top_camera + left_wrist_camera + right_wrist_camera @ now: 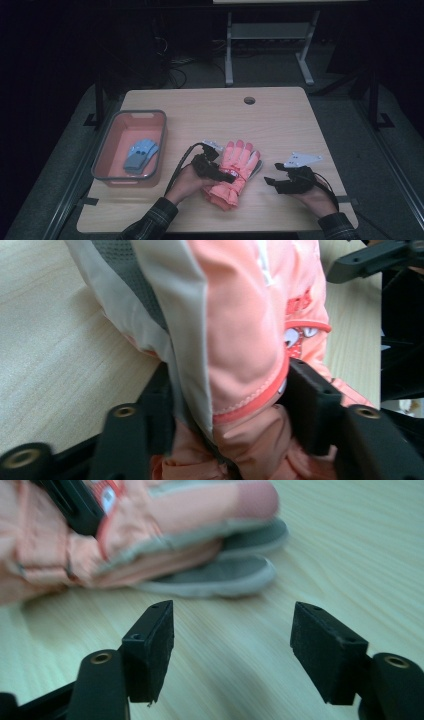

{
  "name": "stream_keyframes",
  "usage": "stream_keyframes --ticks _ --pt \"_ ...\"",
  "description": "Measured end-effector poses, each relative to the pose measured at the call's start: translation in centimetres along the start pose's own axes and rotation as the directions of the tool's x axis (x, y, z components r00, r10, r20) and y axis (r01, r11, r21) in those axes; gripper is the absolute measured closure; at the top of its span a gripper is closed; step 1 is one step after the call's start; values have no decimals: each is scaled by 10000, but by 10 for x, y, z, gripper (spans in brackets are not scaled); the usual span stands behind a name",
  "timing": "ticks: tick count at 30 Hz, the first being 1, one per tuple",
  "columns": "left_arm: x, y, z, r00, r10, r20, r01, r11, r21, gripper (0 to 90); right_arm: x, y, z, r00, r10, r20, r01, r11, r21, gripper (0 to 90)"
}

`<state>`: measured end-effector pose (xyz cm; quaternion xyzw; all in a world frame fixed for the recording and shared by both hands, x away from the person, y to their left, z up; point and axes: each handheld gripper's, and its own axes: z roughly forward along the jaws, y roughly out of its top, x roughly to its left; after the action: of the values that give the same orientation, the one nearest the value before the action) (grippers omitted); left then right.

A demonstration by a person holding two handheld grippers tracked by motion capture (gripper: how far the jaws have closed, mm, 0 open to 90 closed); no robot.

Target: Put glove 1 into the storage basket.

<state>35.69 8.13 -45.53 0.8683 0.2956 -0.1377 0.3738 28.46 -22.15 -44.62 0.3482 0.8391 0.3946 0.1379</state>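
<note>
Pink glove: flat on table, near front edge, middle; long axis front to back, fingertips toward far side and slightly right, cuff toward person. Grey palm side showing underneath. Left tongs: clamped across glove near cuff. Right tongs: parted wide, nothing between, just right of glove. Grey-rimmed pink bin, left: one blue glove inside.

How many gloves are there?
3, I think: two pink gloves stacked on the table, pinched by the left gripper, and a blue glove in the bin. More may hide underneath.
</note>
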Motion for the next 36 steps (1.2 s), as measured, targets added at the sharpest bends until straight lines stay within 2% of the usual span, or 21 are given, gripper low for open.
stream_keyframes --ticks 5,10,12,15,18,22,25,30,33,36 --pt "1 1 -3 9993 63 357 -64 10000 28 643 -6 -7 4 9994 214 267 -220 9995 210 292" --pt "-5 5 -10 9983 250 528 -247 9997 -50 684 -14 -12 8 9966 483 664 -502 9984 265 227" --pt "-11 8 -15 9980 545 310 -544 9985 -47 685 -18 -15 10 9947 576 856 -608 9975 357 202" --pt "-14 11 -21 9972 739 82 -738 9973 -33 684 -21 -17 14 9900 732 1209 -784 9962 389 168" --pt "-13 11 -27 9975 709 -44 -710 9973 -188 683 -21 -17 16 9875 823 1348 -876 9956 338 146" --pt "-10 12 -40 9978 634 -205 -644 9968 -475 683 -19 -18 20 9866 778 1437 -863 9948 539 136" --pt "-10 14 -50 9980 562 -304 -583 9957 -727 682 -19 -19 24 9862 593 1542 -705 9952 682 134" --pt "-9 16 -68 9958 612 -677 -674 9933 -936 679 -19 -20 25 9861 649 1530 -748 9954 605 114" --pt "-9 18 -78 9949 582 -819 -667 9921 -1058 678 -22 -23 26 9890 910 1168 -970 9942 464 114" --pt "-9 21 -86 9937 597 -953 -702 9913 -1115 677 -22 -23 26 9888 952 1152 -1012 9938 470 115"
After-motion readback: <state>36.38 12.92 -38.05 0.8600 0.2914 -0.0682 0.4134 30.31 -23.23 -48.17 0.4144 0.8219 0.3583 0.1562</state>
